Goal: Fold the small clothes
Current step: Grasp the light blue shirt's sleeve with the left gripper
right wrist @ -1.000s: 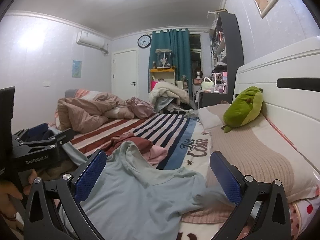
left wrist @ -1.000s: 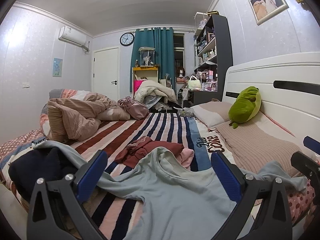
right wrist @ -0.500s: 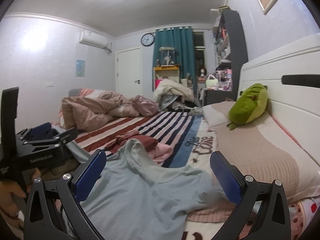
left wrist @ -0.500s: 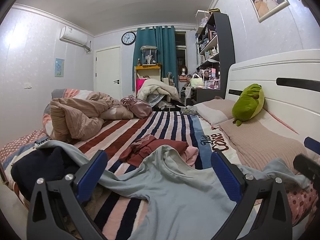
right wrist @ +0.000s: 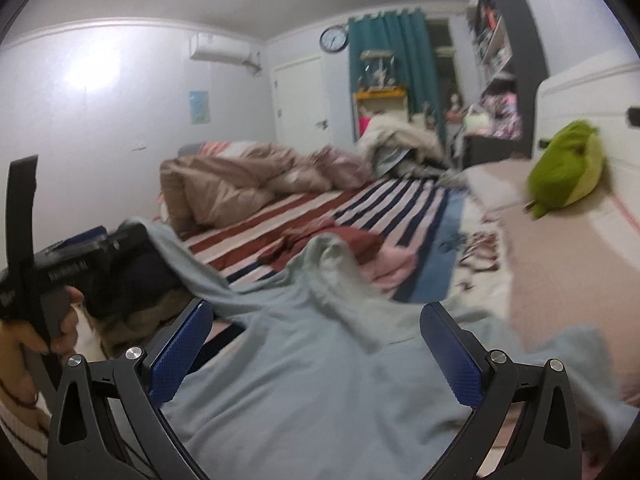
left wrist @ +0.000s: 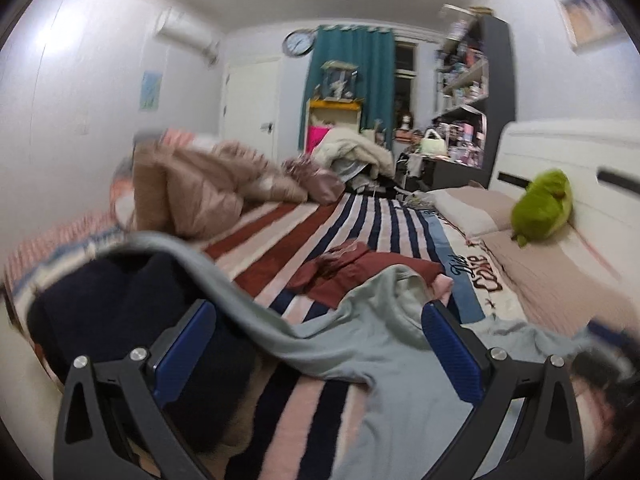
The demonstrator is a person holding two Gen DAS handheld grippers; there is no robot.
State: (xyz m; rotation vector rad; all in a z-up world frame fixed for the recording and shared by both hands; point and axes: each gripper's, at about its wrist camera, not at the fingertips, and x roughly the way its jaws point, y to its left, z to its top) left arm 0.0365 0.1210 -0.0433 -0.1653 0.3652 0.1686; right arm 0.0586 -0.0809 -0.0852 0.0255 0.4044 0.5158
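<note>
Jaws of both grippers are spread wide and empty. Pale shirt [right wrist: 320,380] is spread crosswise under right gripper [right wrist: 316,356], which sits nearer; its sleeve runs toward left gripper [left wrist: 320,350].

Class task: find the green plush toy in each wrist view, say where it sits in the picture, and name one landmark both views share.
Left wrist view: green plush toy at right, against the white headboard.
Right wrist view: green plush toy at far right, on the pillows.
Shared landmark: wall clock beside the teal curtain.
</note>
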